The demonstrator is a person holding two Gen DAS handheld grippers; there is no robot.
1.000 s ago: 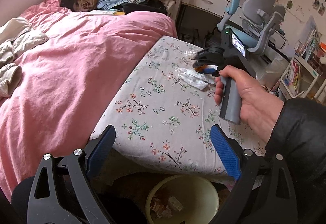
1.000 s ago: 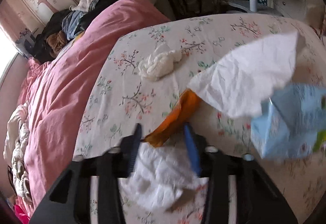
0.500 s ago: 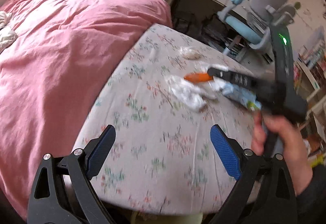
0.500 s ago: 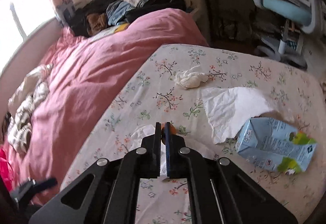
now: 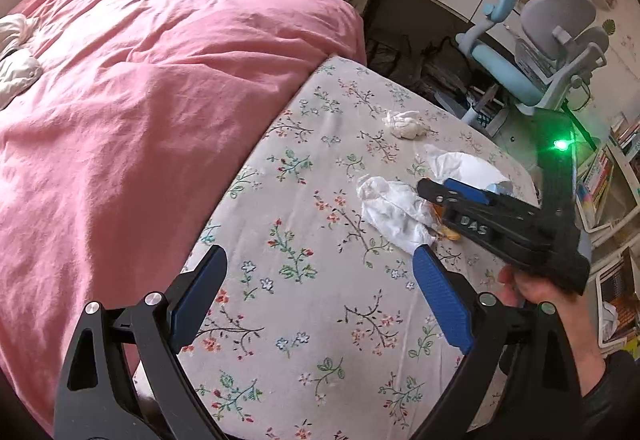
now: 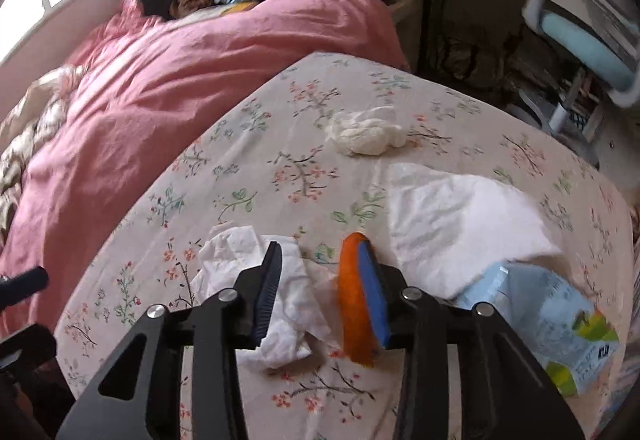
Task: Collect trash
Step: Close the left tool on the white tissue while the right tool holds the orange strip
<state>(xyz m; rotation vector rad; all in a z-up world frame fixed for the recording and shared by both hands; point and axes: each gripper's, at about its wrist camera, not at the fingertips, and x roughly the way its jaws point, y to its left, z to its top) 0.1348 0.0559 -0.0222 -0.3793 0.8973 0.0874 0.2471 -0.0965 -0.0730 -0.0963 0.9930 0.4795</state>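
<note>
1. Crumpled white tissue (image 6: 276, 304): lower centre, flat on the floral sheet.
2. Orange peel (image 6: 350, 300): just right of it, lying against a blue pad.
3. Flat white napkin (image 6: 460, 220): centre right.
4. Balled tissue (image 6: 368, 134): upper centre.
5. Crushed blue carton (image 6: 552, 320): lower right.

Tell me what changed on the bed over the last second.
The right tool, clamped shut half a second ago, has just been opening; its jaws now stand apart over the crumpled tissue, with the orange scrap lying against the inside of one finger, not pinched. The left tool swung across the floral sheet, open and empty. The balled tissue, flat tissue and blue carton stayed put.
</note>
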